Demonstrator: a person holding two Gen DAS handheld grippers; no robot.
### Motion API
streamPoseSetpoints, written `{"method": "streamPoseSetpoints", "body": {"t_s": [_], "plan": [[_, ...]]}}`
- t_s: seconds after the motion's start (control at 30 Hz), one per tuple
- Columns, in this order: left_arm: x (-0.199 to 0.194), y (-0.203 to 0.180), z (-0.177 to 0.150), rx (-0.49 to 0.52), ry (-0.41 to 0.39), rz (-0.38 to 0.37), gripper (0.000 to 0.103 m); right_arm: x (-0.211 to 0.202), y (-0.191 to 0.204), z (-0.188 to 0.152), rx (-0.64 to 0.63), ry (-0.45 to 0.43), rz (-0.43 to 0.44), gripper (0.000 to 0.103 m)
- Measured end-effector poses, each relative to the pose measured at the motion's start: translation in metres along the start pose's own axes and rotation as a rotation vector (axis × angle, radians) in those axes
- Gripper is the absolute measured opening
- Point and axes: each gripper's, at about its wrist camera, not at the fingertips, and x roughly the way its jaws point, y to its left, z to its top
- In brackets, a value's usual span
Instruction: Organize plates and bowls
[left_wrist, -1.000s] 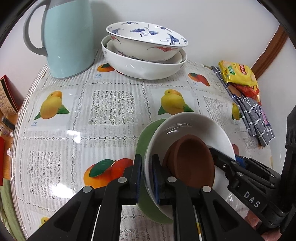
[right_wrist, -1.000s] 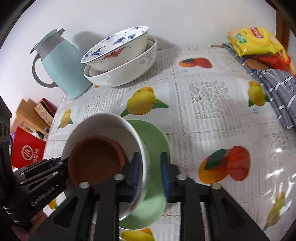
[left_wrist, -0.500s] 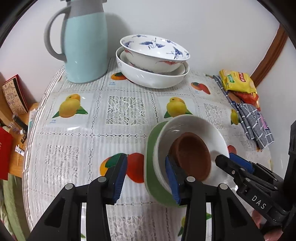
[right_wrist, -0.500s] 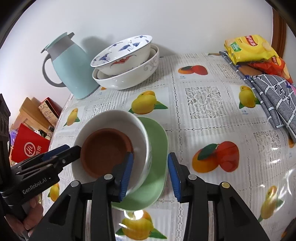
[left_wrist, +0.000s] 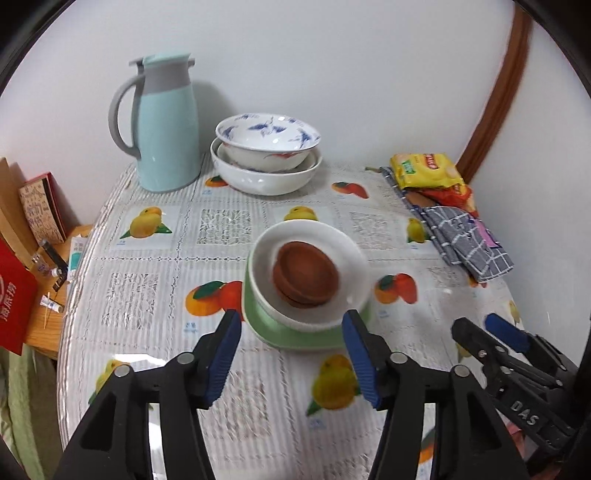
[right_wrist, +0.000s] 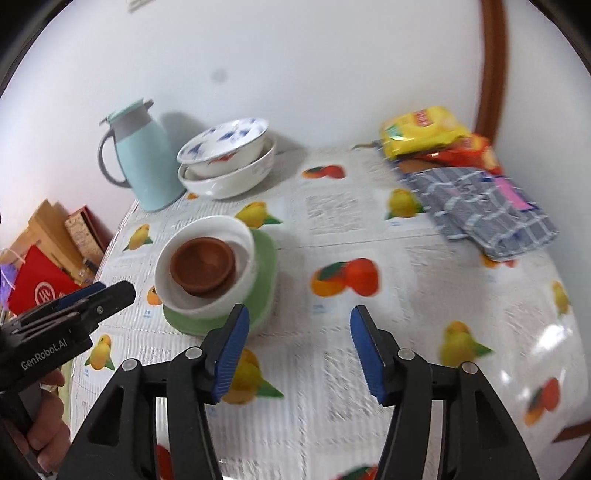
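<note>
— With both tools clear of the crockery, worth asking where the stack sits now?
— Mid-table on the fruit-print tablecloth (left_wrist: 155, 258): brown saucers (left_wrist: 306, 275) nested in the white bowl (left_wrist: 308, 273), bowl resting on the green plate (left_wrist: 295, 334). Just ahead of the left gripper (left_wrist: 291, 358), slightly right of its centre line; ahead and well to the left of the right gripper (right_wrist: 295, 356).
— Jaws?
— Just been opening on both; about halfway apart, nothing between the pads, nothing held.
— And the next target?
— Probably the blue-patterned bowl (left_wrist: 267, 140) nested in the larger white bowl (left_wrist: 266, 177) at the far edge, beside the teal jug (left_wrist: 168, 125). Straight beyond the stack from the left gripper, so nearer that side; from the right, off to the far left.
— Any long axis to mind?
— None; round rims, so approach from any side.
</note>
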Motion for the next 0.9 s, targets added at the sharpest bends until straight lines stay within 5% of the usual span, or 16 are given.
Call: {"method": "streamPoseSetpoints", "body": {"t_s": [0.23,0.33,0.43,0.9], "plan": [[-0.041,-0.030,-0.026,0.036,-0.081,0.043,0.069,-0.057,-0.021,-0.023,0.010,-0.071,-0.063,0.070],[-0.054,-0.040,-0.036,0.042,-0.097,0.054,0.075,-0.076,-0.027,-0.033,0.015,-0.096,-0.069,0.088],[-0.065,-0.049,-0.046,0.053,-0.110,0.060,0.076,-0.092,-0.030,-0.045,-0.001,-0.124,-0.091,0.096],[-0.105,-0.080,-0.094,0.092,-0.165,0.091,0.094,-0.144,-0.054,-0.097,0.015,-0.169,-0.136,0.097]]}}
